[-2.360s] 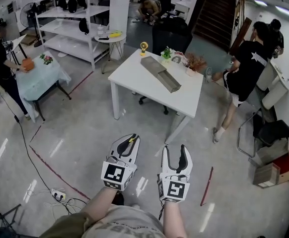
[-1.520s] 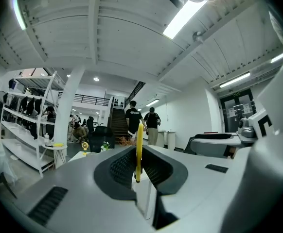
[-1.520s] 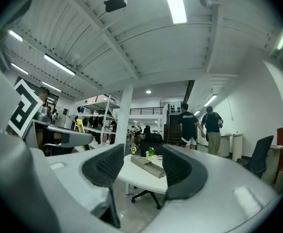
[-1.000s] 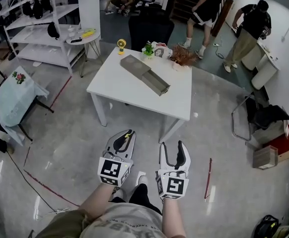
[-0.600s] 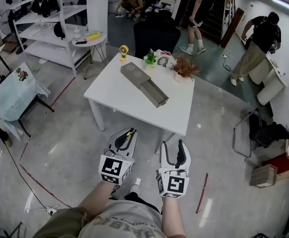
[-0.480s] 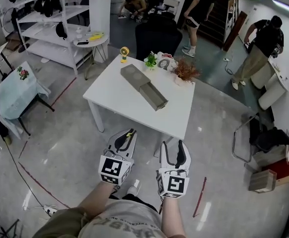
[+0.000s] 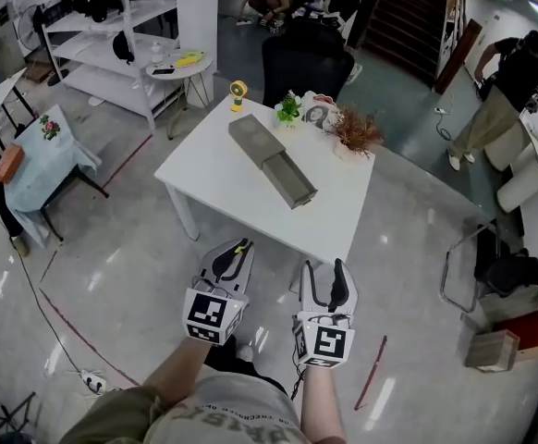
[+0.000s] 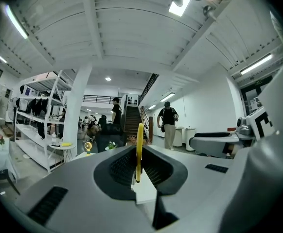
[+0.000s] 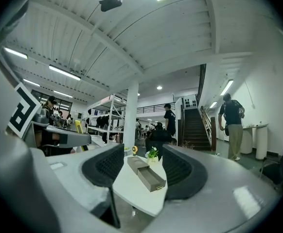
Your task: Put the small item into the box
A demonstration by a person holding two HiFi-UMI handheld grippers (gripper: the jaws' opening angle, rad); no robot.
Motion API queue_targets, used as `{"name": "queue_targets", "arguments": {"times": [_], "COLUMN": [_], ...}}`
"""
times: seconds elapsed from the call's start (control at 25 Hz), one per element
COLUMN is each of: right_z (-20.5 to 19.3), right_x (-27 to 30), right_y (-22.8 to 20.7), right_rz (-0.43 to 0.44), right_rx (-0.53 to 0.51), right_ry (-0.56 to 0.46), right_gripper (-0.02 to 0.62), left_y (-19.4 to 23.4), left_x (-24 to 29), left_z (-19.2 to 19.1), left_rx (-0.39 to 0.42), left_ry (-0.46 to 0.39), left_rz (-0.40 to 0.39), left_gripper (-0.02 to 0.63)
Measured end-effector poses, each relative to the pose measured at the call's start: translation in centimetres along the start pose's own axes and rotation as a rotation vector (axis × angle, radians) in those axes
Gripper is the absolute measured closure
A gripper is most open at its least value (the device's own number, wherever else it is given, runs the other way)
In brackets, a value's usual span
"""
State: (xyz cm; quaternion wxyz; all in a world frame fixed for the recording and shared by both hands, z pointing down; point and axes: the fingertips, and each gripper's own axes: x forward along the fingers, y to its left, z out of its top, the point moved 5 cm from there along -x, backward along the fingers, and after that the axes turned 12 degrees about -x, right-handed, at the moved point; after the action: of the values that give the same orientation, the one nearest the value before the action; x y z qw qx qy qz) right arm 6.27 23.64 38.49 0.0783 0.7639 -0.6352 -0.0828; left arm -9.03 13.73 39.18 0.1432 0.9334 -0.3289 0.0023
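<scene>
White table at twelve o'clock of both grippers bears the long grey box. Right gripper gapes, empty. Left gripper pinches a thin yellow item, perhaps a ring, well apart from the box at one o'clock.

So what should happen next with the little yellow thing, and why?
Probably step closer to the white table, carrying it forward. The left gripper is shut on the thin yellow item, but the open grey box lies on the table, well ahead of both grippers, so it looks too far to drop in yet. The right gripper is open and empty.
</scene>
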Motion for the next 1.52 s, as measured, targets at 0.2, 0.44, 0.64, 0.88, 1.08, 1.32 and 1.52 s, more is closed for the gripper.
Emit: {"name": "queue_targets", "arguments": {"times": [0.2, 0.44, 0.64, 0.88, 1.08, 1.32, 1.52], "right_z": [-1.7, -2.3, -2.6, -2.5, -2.4, -3.1, -4.3], "right_x": [2.1, 6.2, 11.0, 16.9, 21.2, 24.5, 25.4], "right_y": [-0.5, -1.8, -2.7, -3.5, -3.5, -3.0, -3.0], "right_rz": [0.009, -0.008, -0.020, -0.043, -0.058, -0.056, -0.039], "right_rx": [0.015, 0.012, 0.002, -0.003, -0.017, -0.026, -0.022], "right_ry": [0.029, 0.041, 0.042, 0.045, 0.056, 0.071, 0.098], "right_gripper": [0.359, 0.359, 0.359, 0.359, 0.359, 0.359, 0.359], "left_y": [0.9, 2.8, 5.2, 8.0, 10.6, 12.8, 13.1], "left_x": [2.3, 6.5, 11.0, 16.3, 20.1, 22.9, 24.4], "left_z": [-0.4, 0.3, 1.3, 3.7, 5.0, 4.8, 3.5], "left_rx": [0.000, -0.010, -0.015, -0.006, -0.010, -0.027, -0.046], "left_ry": [0.023, 0.028, 0.030, 0.027, 0.038, 0.071, 0.111], "left_rz": [0.004, -0.012, -0.031, -0.064, -0.098, -0.128, -0.139], "left_gripper": [0.564, 0.564, 0.564, 0.564, 0.564, 0.564, 0.563]}}
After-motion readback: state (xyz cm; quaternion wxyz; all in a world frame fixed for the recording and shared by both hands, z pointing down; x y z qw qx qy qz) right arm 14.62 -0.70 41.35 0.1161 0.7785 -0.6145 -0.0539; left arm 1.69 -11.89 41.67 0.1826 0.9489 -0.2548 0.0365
